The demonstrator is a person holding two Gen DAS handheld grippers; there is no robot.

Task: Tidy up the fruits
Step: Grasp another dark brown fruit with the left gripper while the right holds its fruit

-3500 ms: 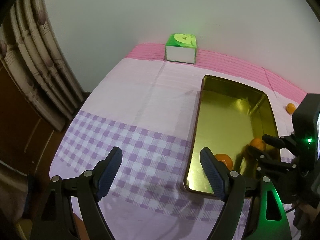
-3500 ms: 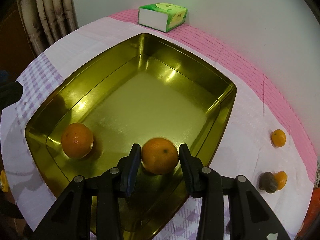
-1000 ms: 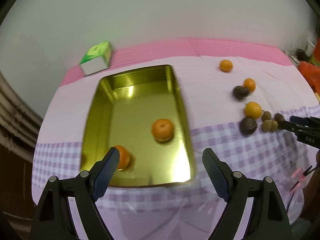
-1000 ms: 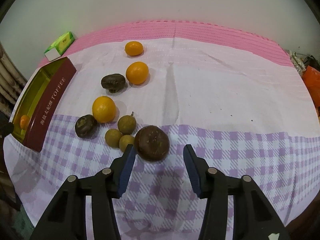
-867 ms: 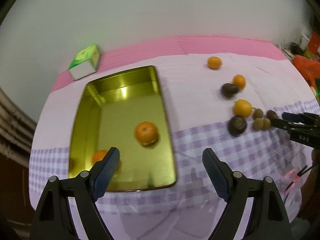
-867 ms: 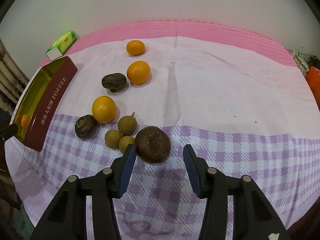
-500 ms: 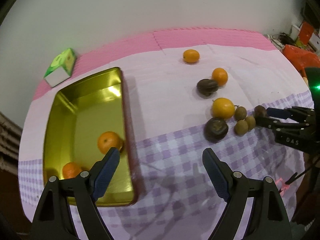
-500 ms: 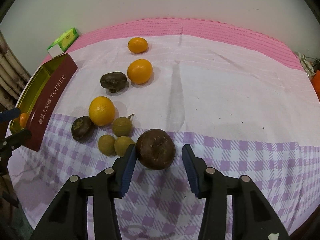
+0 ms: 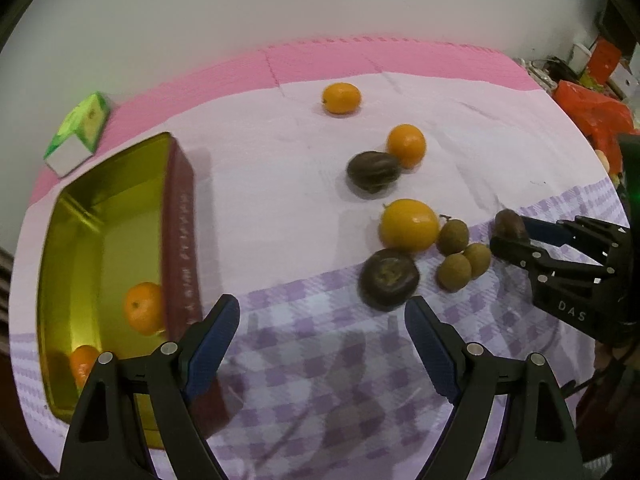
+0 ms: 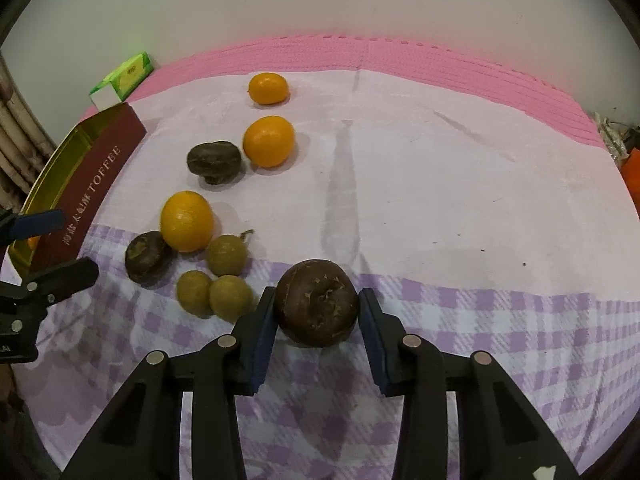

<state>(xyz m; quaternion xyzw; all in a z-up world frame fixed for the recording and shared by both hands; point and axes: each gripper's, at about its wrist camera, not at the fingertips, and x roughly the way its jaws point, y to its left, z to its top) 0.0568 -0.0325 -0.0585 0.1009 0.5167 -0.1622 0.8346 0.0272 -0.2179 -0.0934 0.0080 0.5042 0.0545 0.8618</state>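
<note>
My right gripper (image 10: 317, 314) is closing; its blue pads (image 10: 262, 320) touch both sides of a round dark brown fruit (image 10: 316, 296) that rests on the purple checked cloth. In the left wrist view the same gripper (image 9: 516, 236) comes in from the right with that fruit (image 9: 509, 222) at its tips. My left gripper (image 9: 322, 314) hangs open over the cloth, nothing between its fingers, just right of the gold tin (image 9: 180, 232). Two oranges (image 9: 144, 308) (image 9: 82, 362) lie in the tin. Three loose oranges (image 10: 187, 221), two dark fruits (image 10: 147, 257) and three small greenish-brown fruits (image 10: 226, 254) lie beside the held one.
A green and white box (image 9: 78, 138) stands at the back left against the wall, behind the tin. A red bag (image 9: 592, 112) and clutter lie off the table's right end. A curtain (image 10: 16, 140) hangs at the far left.
The left gripper has swung rightward from over the tin toward the loose fruit. The right gripper's jaws have narrowed around the dark brown fruit, which now fills the gap.
</note>
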